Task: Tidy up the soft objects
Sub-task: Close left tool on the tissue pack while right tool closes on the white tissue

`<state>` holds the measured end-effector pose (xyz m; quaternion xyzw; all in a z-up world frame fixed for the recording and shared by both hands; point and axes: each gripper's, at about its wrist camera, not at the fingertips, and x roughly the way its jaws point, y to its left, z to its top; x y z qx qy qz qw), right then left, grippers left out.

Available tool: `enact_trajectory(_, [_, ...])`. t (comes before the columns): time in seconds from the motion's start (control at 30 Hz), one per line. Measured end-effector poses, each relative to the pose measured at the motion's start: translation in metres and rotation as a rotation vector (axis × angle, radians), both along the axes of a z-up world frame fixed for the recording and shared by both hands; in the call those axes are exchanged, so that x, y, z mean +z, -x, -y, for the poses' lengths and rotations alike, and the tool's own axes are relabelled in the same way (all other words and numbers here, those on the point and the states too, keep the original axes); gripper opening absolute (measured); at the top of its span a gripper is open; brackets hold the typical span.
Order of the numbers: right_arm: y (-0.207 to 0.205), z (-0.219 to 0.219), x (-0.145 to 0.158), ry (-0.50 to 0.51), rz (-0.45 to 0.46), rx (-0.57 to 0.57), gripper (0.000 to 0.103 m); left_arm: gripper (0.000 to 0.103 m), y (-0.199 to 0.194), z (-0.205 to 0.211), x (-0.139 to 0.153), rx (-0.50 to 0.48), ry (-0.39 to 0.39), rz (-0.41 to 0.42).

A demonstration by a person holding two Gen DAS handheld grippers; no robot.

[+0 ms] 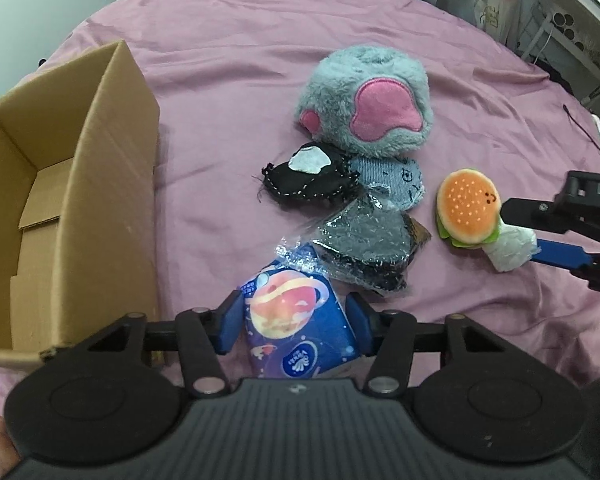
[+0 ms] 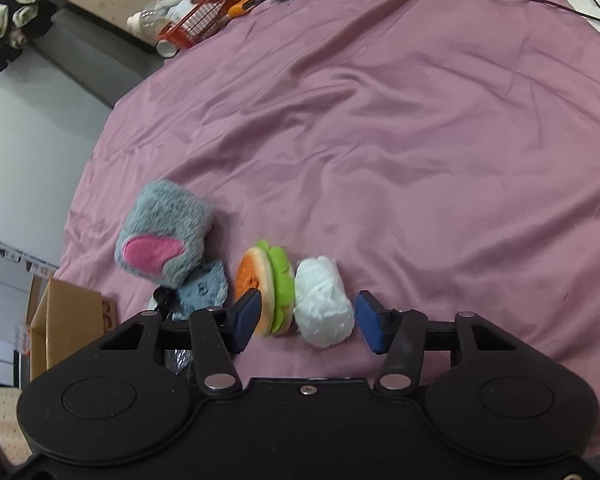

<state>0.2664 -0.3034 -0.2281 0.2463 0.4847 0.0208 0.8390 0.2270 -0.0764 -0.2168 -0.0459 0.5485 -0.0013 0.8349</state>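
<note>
Left gripper [image 1: 296, 326]: jaws pinching a blue tissue pack [image 1: 300, 328] printed with a planet, blue pads pressed against both its sides; pack sits low over the purple bed sheet [image 1: 228, 60], just right of an open cardboard box [image 1: 112, 184] whose visible interior shows only its flaps. Just beyond the pack: a crinkled clear bag holding something dark and sparkly [image 1: 364, 248], touching the pack's far corner. Next out: a black stitched pouch with a white patch [image 1: 304, 178], and a small grey knitted piece with a drawn face [image 1: 396, 178] overlapping its right edge. Farthest in the cluster: a grey fluffy plush with pink patches [image 1: 368, 100], resting against both. Right gripper [image 2: 306, 318]: jaws spread wide, straddling a burger plush [image 2: 266, 284] and a white wrapped bundle [image 2: 324, 304] that lie side by side, touching each other, on the sheet; left pad overlaps the burger's bun edge, right pad stands clear of the bundle. Whether the left pad actually touches the burger, cannot tell. Far edge of bed: a red wire basket [image 2: 204, 12] and a clear bottle [image 2: 156, 20]; a dark cable [image 2: 540, 2] lies on the sheet at far right.
</note>
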Motion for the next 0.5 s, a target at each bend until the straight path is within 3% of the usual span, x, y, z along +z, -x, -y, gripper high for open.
enact_trajectory(0.17, [-0.006, -0.002, -0.003, 0.006, 0.009, -0.007, 0.042, 0.043, 0.005, -0.001, 0.008, 0.012, 0.019, 0.009])
enact_trajectory(0.2, [-0.006, -0.002, -0.003, 0.010, 0.014, -0.010, 0.031, 0.041, 0.006, -0.001, 0.010, 0.015, 0.023, 0.012])
enact_trajectory(0.23, [-0.006, -0.002, -0.004, 0.009, 0.016, -0.009, 0.029, 0.040, 0.006, -0.001, 0.011, 0.017, 0.028, 0.015])
enact_trajectory(0.5, [0.010, 0.007, 0.010, -0.077, 0.077, -0.011, 0.027, 0.039, 0.022, -0.002, 0.035, 0.039, 0.069, 0.065])
